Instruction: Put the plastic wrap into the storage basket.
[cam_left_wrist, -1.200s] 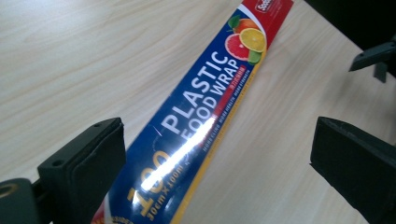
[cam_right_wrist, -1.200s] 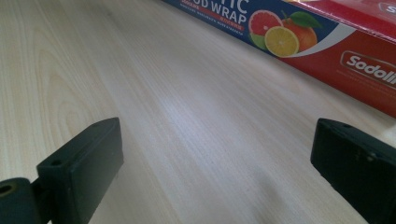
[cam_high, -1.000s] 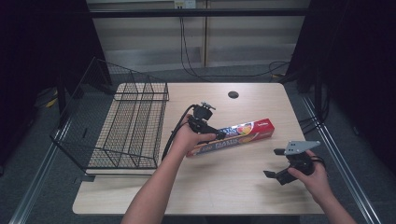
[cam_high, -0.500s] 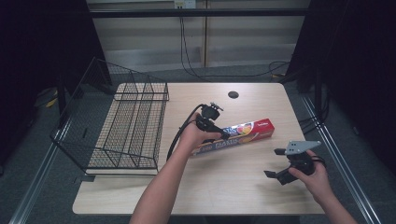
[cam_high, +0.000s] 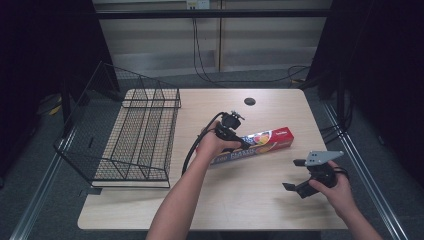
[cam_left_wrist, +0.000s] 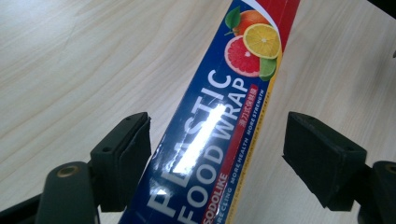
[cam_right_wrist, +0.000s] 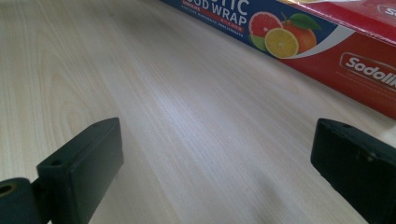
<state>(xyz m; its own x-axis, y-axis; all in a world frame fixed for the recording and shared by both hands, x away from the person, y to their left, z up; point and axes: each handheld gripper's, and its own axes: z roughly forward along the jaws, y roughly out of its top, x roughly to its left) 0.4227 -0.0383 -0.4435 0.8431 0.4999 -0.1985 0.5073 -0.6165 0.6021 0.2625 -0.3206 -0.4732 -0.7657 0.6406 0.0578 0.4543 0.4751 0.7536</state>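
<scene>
- Wrap box (cam_high: 257, 143) is laid flat on the tabletop (cam_high: 240, 200), right of the wire basket (cam_high: 131, 135), long axis running left-low to right-high in the high view.
- Left tongs (cam_high: 234, 134) are held over the box's left half; the left hand (cam_high: 216, 145) is seen gripping them, cable looped down toward the basket side.
- In the left gripper view, the left tongs (cam_left_wrist: 217, 158) are spread wide, one jaw on each side of the box (cam_left_wrist: 210, 135); the left jaw is seen just beside the box edge, contact cannot be told; the right jaw is apart from it.
- "PLASTIC FOOD WRAP" print and fruit picture are seen on the box top, glare across the letters.
- Right tongs (cam_high: 299, 175) are held low over the tabletop, right of and nearer than the box, well apart from it; right hand (cam_high: 334, 186) behind them.
- In the right gripper view, the right tongs (cam_right_wrist: 217, 163) are spread wide with bare tabletop (cam_right_wrist: 177, 116) between the jaws; the box (cam_right_wrist: 327, 42) is seen farther off, its red end at upper right.
- Basket is stood at the tabletop's left edge, well apart from both tongs.
</scene>
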